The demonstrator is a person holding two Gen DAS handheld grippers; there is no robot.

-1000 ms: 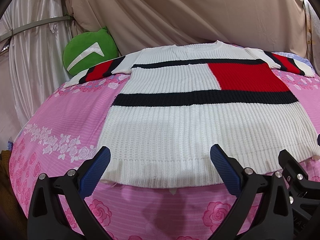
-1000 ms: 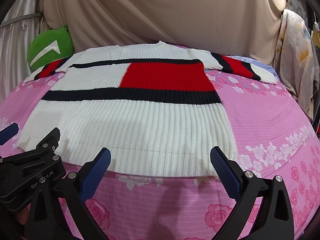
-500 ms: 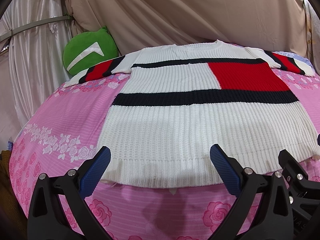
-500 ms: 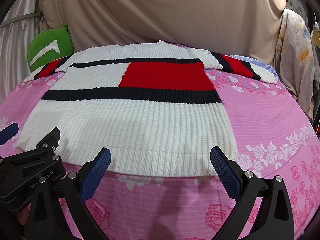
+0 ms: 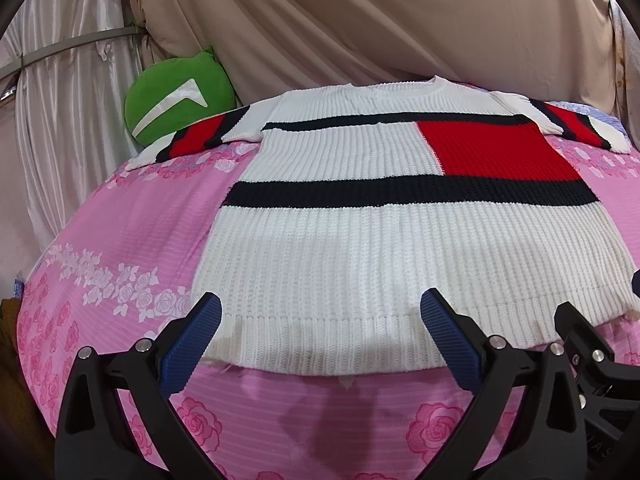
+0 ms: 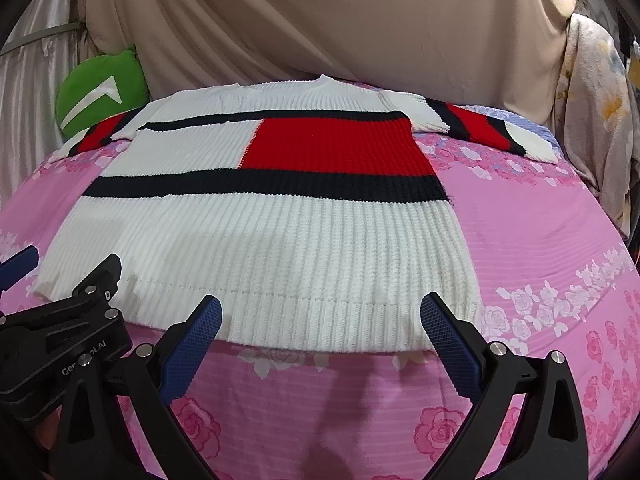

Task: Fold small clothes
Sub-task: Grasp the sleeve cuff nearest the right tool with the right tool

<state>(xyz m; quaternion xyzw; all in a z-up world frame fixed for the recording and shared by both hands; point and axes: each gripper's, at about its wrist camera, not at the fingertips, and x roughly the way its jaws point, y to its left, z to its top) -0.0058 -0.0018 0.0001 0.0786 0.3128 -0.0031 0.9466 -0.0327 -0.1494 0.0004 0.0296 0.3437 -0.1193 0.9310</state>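
Note:
A white knit sweater [image 5: 360, 248] with navy bands and a red block lies flat on the pink bed, sleeves spread out, hem toward me. It also shows in the right wrist view [image 6: 260, 248]. My left gripper [image 5: 320, 316] is open and empty, hovering just over the hem's left half. My right gripper [image 6: 320, 316] is open and empty, just over the hem's right half. Part of the right gripper's body [image 5: 592, 360] shows at the lower right of the left wrist view, and the left gripper's body [image 6: 60, 340] at the lower left of the right wrist view.
A pink rose-print bedsheet [image 5: 120, 240] covers the bed. A green cushion [image 5: 176, 104] leans at the back left, also in the right wrist view [image 6: 100, 88]. Beige curtains [image 6: 320, 20] hang behind. A floral cloth [image 6: 592, 112] hangs at the right.

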